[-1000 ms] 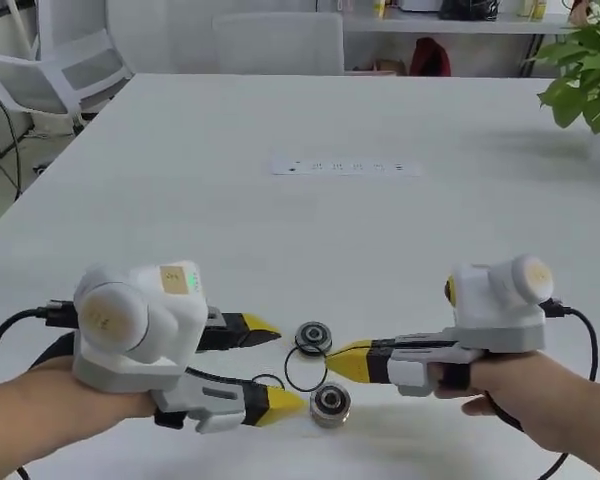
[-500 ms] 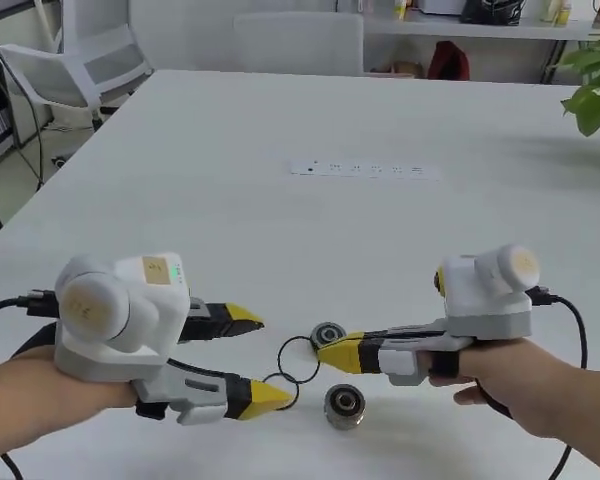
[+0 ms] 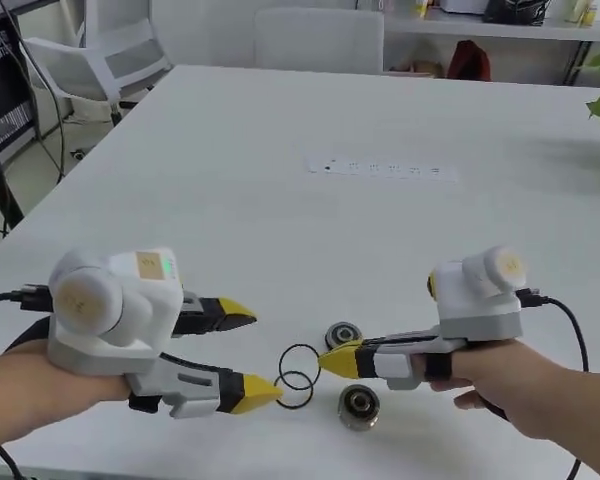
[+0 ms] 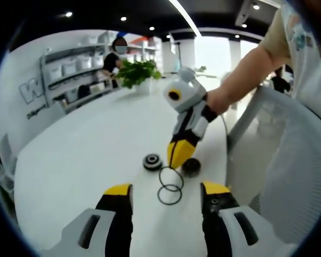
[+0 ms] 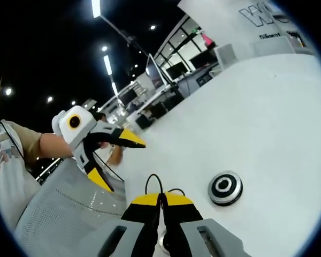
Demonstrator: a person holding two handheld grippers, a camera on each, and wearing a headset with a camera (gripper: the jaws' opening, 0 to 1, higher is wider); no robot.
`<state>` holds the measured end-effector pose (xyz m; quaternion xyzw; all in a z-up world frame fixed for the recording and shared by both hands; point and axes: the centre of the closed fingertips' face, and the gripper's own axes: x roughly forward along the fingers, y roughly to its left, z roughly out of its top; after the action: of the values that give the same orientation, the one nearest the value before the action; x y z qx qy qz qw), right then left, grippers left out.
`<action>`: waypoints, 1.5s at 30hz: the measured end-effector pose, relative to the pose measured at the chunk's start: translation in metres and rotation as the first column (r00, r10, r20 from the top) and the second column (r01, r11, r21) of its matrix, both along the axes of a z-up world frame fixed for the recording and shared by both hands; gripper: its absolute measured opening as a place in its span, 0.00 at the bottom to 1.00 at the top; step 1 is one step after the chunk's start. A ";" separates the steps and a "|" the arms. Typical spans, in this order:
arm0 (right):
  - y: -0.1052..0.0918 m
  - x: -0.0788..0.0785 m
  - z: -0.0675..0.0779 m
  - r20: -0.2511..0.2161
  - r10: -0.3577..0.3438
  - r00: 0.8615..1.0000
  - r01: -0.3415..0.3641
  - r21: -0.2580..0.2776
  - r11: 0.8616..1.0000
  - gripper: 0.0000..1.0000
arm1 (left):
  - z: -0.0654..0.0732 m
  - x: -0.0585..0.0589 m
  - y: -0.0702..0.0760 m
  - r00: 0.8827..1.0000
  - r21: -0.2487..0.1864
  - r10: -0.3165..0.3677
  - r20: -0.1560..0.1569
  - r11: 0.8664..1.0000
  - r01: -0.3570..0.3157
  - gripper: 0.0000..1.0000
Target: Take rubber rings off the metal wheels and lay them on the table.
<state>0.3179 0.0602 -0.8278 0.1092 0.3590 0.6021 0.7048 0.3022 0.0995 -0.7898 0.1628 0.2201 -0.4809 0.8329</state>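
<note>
While the left gripper [image 3: 262, 355] is being held open beside two rubber rings [image 3: 296, 374] on the table [image 3: 380, 230], the right gripper [image 3: 325, 360] is being held closed at one ring's edge; a low release clear of the metal wheels [image 3: 342, 335] is being advised.

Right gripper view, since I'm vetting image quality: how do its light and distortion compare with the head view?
Right gripper view: fisheye warps the table, dark surroundings, streaky ceiling lights, wheel sharp. Head view: even soft light, faint shadows, the rings crisp, no visible distortion.
</note>
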 end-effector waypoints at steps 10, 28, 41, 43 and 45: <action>0.002 -0.002 -0.015 -0.051 -0.012 0.999 0.008 -0.077 0.997 0.00 | -0.004 -0.001 0.002 1.000 0.010 -0.001 0.000 1.000 0.001 0.51; 0.004 0.000 -0.031 -0.082 -0.051 0.995 0.037 -0.169 0.985 0.00 | -0.006 -0.002 0.002 1.000 0.011 0.003 -0.007 1.000 -0.003 0.51; 0.006 0.000 -0.036 -0.097 -0.059 0.994 0.040 -0.182 0.982 0.00 | -0.007 -0.003 0.003 1.000 0.013 0.007 -0.011 1.000 -0.007 0.51; 0.006 0.000 -0.036 -0.096 -0.059 0.994 0.040 -0.183 0.982 0.00 | -0.007 -0.003 0.003 1.000 0.014 0.008 -0.011 1.000 -0.008 0.51; 0.006 0.000 -0.037 -0.091 -0.061 0.994 0.043 -0.189 0.981 0.00 | -0.007 -0.003 0.003 1.000 0.014 0.008 -0.012 1.000 -0.008 0.51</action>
<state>0.3183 0.0663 -0.8645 0.0808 0.4444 0.5412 0.7093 0.2991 0.1026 -0.7970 0.1648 0.2290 -0.4770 0.8324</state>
